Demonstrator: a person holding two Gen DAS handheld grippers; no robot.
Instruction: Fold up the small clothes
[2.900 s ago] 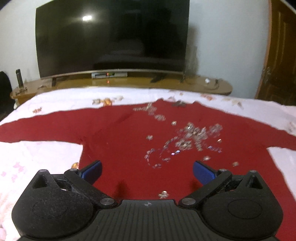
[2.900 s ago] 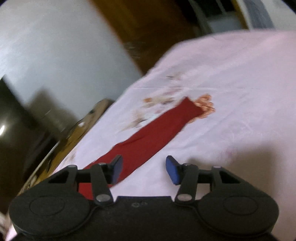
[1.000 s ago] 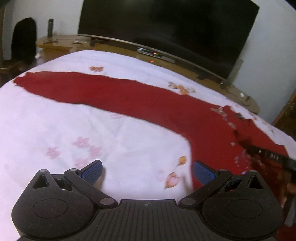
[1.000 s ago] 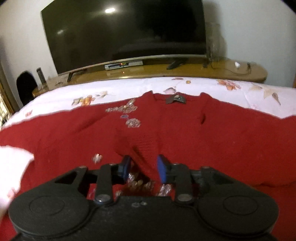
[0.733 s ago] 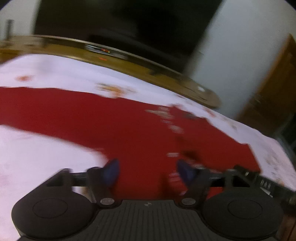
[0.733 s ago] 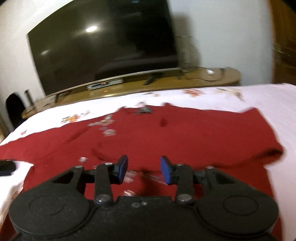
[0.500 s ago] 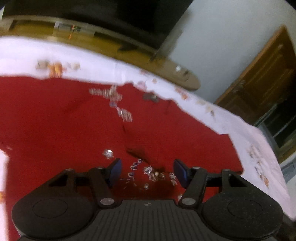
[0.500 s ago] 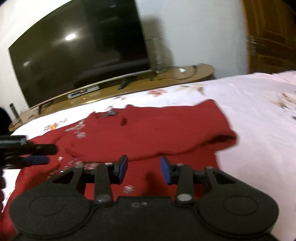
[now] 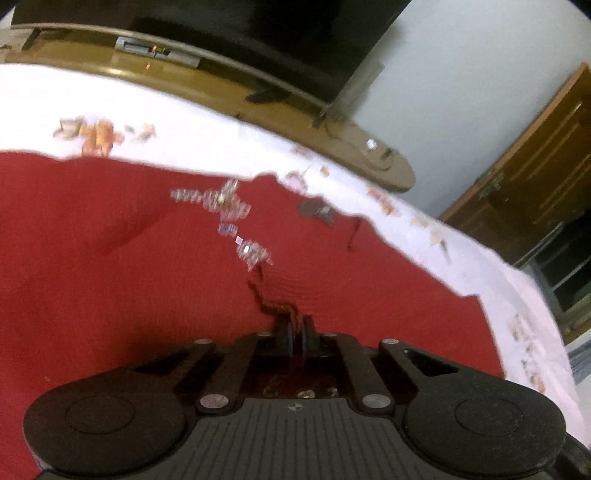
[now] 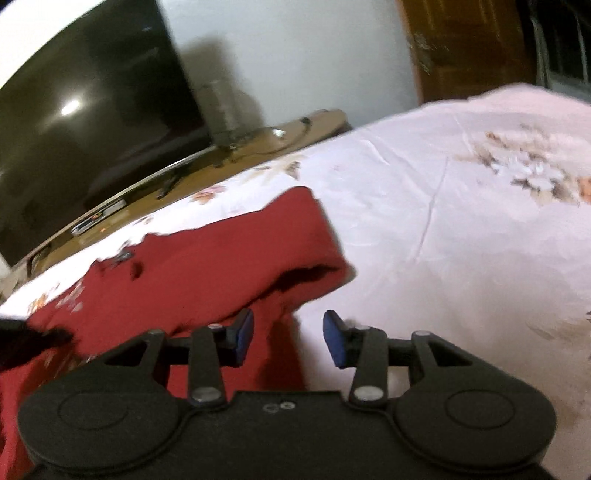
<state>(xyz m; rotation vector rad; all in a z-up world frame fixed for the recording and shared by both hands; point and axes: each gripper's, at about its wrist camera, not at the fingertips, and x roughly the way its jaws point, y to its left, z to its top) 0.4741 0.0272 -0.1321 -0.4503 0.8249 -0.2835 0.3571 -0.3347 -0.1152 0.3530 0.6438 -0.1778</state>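
A red sweater (image 9: 110,277) with shiny sequins lies flat on the bed. Its right sleeve is folded in across the chest, and the ribbed cuff (image 9: 275,306) ends at my left gripper (image 9: 297,334), which is shut on that cuff. In the right wrist view the sweater (image 10: 207,266) shows a raised fold at its right shoulder. My right gripper (image 10: 288,338) hovers over the sweater's right side edge with its jaws opening; red cloth lies under the left pad, and neither pad presses on it. The left gripper (image 10: 26,339) is a dark blur at far left.
A white flowered bedsheet (image 10: 461,240) covers the bed to the right of the sweater. Beyond the bed's far edge a large dark television (image 9: 258,33) stands on a curved wooden stand (image 9: 351,147). A brown wooden door (image 9: 535,177) is at the right.
My left gripper swung right from the outstretched left sleeve to the chest and shut on the folded sleeve's cuff. My right gripper let that cuff go and moved right to the sweater's side.
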